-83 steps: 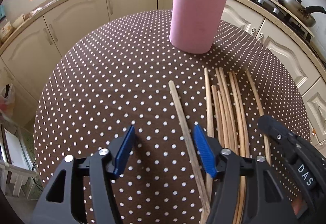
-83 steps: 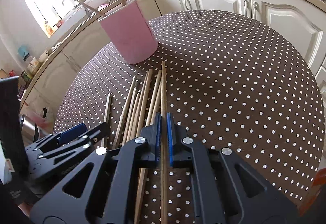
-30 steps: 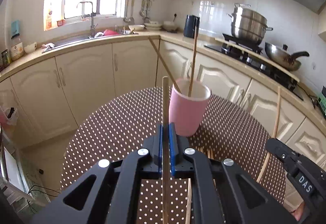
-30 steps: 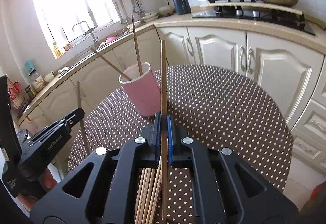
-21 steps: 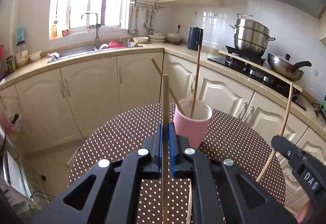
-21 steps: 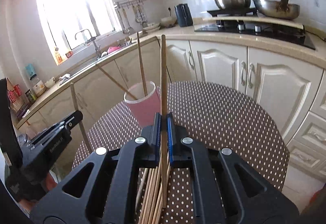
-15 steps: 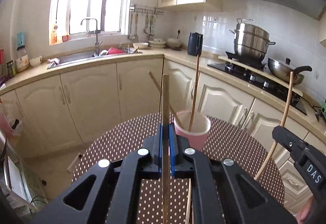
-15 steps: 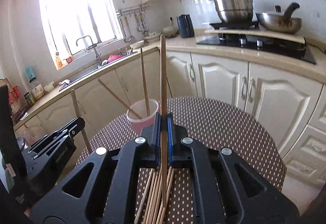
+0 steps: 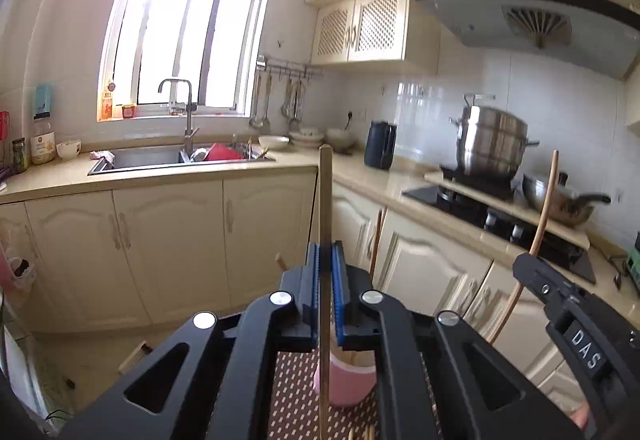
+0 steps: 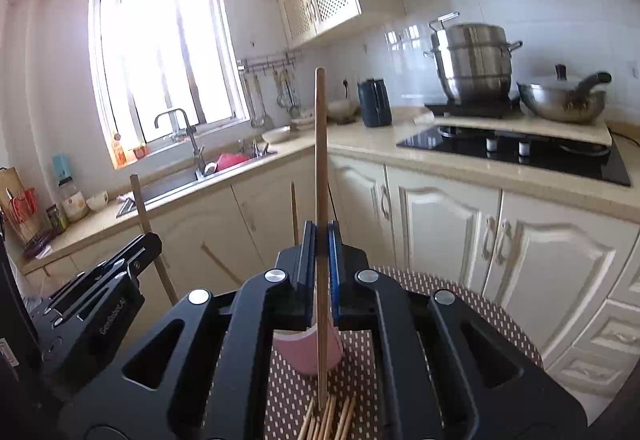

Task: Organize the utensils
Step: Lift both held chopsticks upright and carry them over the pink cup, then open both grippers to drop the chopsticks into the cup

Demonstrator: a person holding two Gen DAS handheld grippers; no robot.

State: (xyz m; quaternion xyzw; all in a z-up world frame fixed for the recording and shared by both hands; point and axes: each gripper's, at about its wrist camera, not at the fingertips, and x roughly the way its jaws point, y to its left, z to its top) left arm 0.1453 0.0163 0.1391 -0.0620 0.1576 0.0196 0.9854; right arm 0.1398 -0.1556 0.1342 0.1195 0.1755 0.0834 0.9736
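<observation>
My left gripper (image 9: 325, 264) is shut on a wooden chopstick (image 9: 325, 199) held upright, high over the table. My right gripper (image 10: 321, 240) is shut on another wooden chopstick (image 10: 321, 143), also upright. A pink cup (image 9: 346, 384) stands on the brown dotted table (image 9: 292, 400) below, with chopsticks standing in it; it also shows in the right wrist view (image 10: 308, 354). Several loose chopsticks (image 10: 328, 420) lie on the table in front of the cup. The right gripper shows at the right of the left view (image 9: 560, 304), the left gripper at the left of the right view (image 10: 104, 304).
Cream kitchen cabinets (image 9: 168, 248) curve behind the table. A sink (image 9: 160, 155) lies under the window. A stove with a steel pot (image 10: 472, 59) and a wok (image 10: 560, 99) stands at the right.
Both grippers have risen higher and tipped up with their chopsticks. The cup and table have dropped to the bottom of both views.
</observation>
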